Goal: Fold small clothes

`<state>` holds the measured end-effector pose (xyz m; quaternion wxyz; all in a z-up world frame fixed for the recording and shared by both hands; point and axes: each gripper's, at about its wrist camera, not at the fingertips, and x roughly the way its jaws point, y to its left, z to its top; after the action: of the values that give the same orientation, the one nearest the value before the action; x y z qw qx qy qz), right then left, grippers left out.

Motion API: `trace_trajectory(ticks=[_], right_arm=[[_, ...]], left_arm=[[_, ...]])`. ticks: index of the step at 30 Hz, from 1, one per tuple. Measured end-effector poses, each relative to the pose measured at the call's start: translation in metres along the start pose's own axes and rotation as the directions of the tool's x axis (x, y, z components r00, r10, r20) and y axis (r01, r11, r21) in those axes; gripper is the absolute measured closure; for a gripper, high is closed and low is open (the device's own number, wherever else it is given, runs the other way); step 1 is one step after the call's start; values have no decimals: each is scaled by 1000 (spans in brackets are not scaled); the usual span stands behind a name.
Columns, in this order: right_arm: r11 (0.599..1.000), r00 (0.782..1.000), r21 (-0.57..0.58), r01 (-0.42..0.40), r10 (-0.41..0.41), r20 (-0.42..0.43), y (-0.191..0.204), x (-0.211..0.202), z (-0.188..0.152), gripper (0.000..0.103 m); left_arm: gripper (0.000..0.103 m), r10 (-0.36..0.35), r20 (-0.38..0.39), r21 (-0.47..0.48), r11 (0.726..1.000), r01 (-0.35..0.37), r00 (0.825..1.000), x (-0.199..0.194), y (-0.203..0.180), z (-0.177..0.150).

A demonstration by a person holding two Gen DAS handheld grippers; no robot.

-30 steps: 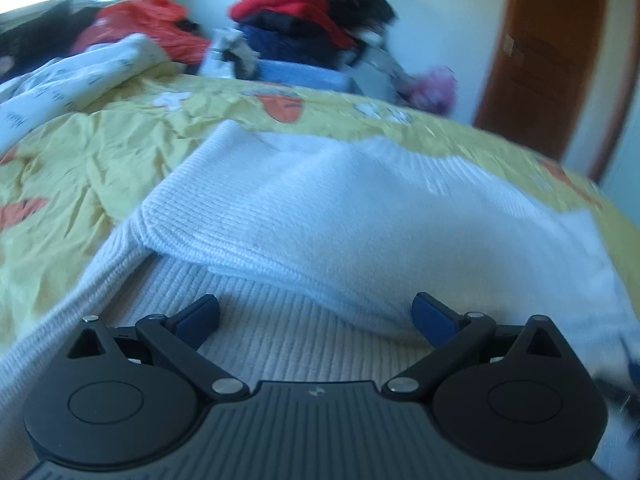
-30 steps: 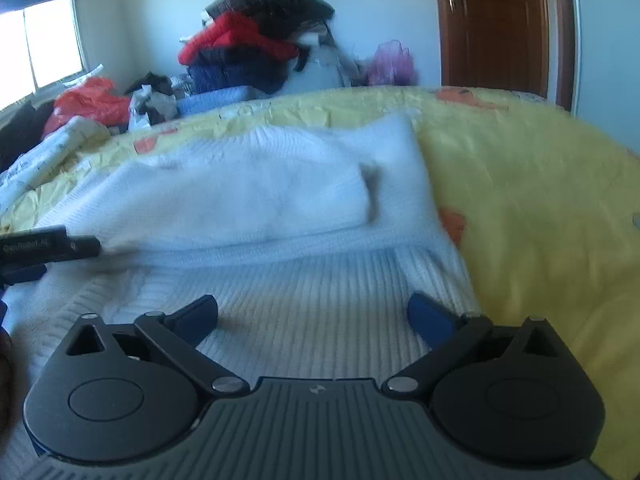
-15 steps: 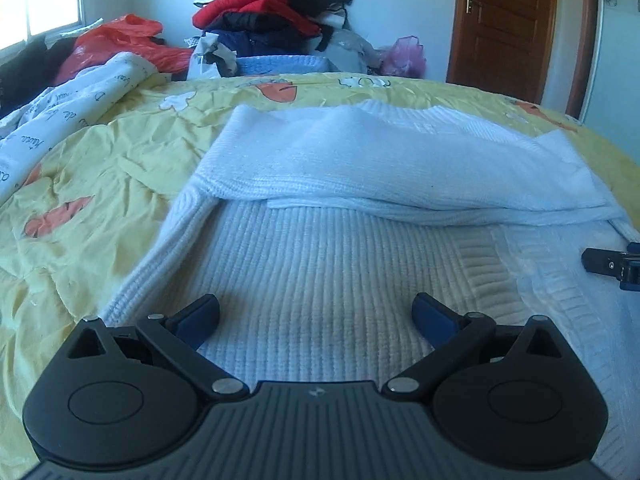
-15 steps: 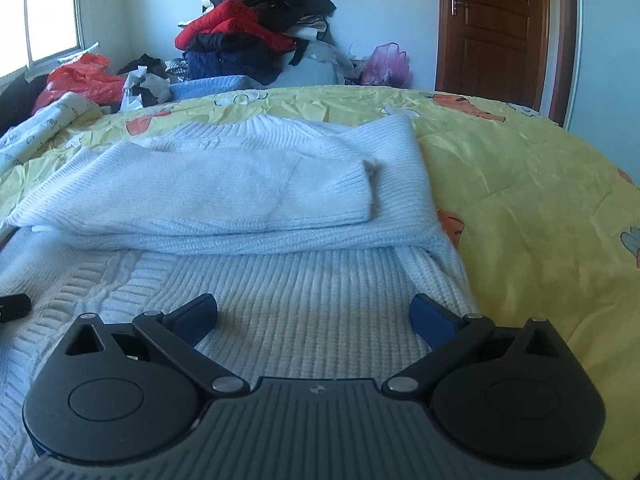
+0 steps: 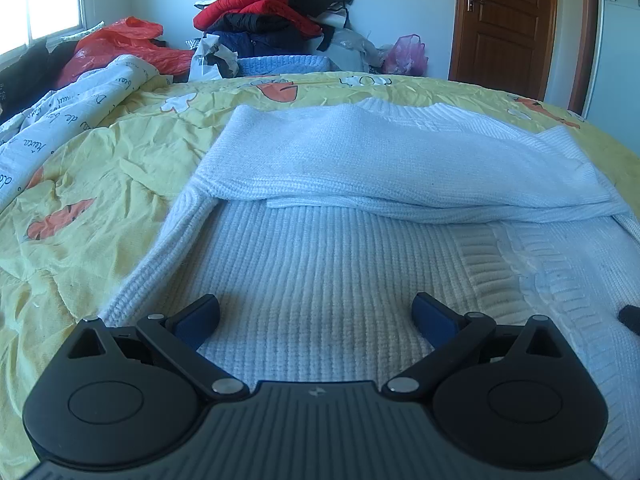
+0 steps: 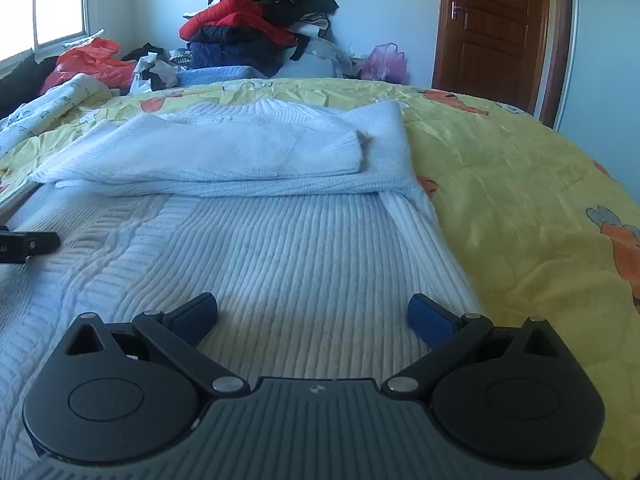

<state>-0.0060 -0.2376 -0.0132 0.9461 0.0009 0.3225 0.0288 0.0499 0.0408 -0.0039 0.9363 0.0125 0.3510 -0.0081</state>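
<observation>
A white knitted sweater (image 5: 340, 256) lies flat on the yellow bedsheet (image 5: 100, 184), both sleeves folded across its chest (image 5: 400, 160). My left gripper (image 5: 316, 314) is open and empty, low over the sweater's lower left part. My right gripper (image 6: 312, 312) is open and empty over the lower right part of the sweater (image 6: 280, 240). The folded sleeves (image 6: 224, 152) lie ahead. A piece of the left gripper (image 6: 28, 244) shows at the left edge of the right wrist view.
A pile of clothes (image 5: 276, 16) and red plastic bags (image 5: 120, 44) stand beyond the bed's far edge. A printed white quilt (image 5: 60, 108) lies at the left. A brown door (image 5: 508, 20) is at the back right. Bare yellow sheet (image 6: 520, 200) lies right of the sweater.
Both grippers have drawn back toward the sweater's hem and leveled out; the folded sleeves now lie farther ahead. Both stayed open.
</observation>
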Motion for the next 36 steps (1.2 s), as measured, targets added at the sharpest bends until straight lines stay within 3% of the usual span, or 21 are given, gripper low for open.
trace_trajectory(ticks=[36], right_arm=[[1000,1000,-1,-13,13,-4,-2,0,0,2]], left_arm=[[0,8,2,1,1000,-8,1000,-3,1,-2]])
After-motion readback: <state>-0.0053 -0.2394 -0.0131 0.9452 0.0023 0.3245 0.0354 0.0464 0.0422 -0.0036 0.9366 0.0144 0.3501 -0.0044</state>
